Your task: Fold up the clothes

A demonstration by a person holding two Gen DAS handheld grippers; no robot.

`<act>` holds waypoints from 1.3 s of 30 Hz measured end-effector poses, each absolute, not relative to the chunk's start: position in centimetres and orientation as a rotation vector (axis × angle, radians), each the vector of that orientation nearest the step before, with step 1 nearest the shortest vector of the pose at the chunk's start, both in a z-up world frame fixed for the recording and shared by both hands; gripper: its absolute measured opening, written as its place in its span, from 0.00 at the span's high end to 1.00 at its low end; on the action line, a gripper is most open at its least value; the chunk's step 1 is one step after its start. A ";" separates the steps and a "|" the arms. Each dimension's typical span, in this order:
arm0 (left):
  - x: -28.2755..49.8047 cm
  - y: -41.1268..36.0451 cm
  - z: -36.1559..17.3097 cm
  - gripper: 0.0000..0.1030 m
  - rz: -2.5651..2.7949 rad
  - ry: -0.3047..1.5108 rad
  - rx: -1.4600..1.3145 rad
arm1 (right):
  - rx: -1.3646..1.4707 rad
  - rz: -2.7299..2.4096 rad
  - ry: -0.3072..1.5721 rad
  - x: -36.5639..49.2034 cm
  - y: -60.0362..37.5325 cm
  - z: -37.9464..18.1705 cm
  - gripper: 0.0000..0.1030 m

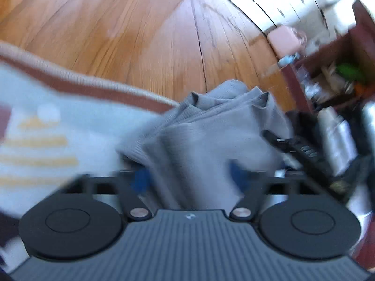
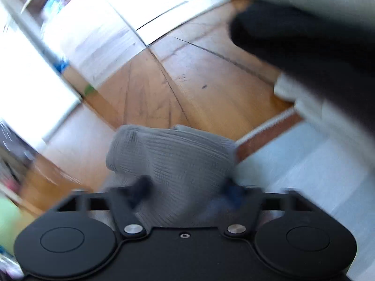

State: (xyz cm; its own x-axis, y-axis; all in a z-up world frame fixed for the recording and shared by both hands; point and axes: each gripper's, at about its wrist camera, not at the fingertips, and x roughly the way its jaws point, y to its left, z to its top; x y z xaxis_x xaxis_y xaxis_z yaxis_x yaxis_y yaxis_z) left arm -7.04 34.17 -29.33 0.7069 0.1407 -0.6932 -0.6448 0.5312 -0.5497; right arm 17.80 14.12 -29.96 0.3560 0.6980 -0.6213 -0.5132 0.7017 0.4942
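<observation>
A grey knit garment hangs bunched over my left gripper, which is shut on it; its blue-padded fingers are mostly covered by cloth. The same grey garment is bunched in my right gripper, which is also shut on it. Both views are blurred by motion. The cloth is lifted above a pale blue rug with a brown and cream border and yellow stripes; the rug also shows in the right wrist view.
A wooden floor lies beyond the rug. A dark red shelf with clutter stands at the right, with metal containers below it. A white baseboard and a black and white shape show in the right wrist view.
</observation>
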 end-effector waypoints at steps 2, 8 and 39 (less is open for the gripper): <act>-6.5 33.8 -28.5 0.90 0.514 0.655 -0.759 | 0.185 0.790 0.848 16.7 14.2 -28.9 0.63; -9.3 34.7 -22.4 0.91 0.502 0.629 -0.582 | 0.222 0.663 0.867 10.4 12.4 -23.5 0.66; -11.4 38.0 -28.0 0.67 0.637 0.779 -0.768 | -0.258 0.843 0.863 12.5 13.7 -25.0 0.87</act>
State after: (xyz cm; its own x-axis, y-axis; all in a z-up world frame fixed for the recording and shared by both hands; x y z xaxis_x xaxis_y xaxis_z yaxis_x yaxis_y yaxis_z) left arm -11.41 37.97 -27.95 0.5578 0.2188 -0.8006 -0.7412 0.5654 -0.3618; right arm 12.48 13.73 -25.05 0.3596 0.5472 -0.7558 -0.7429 0.6580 0.1230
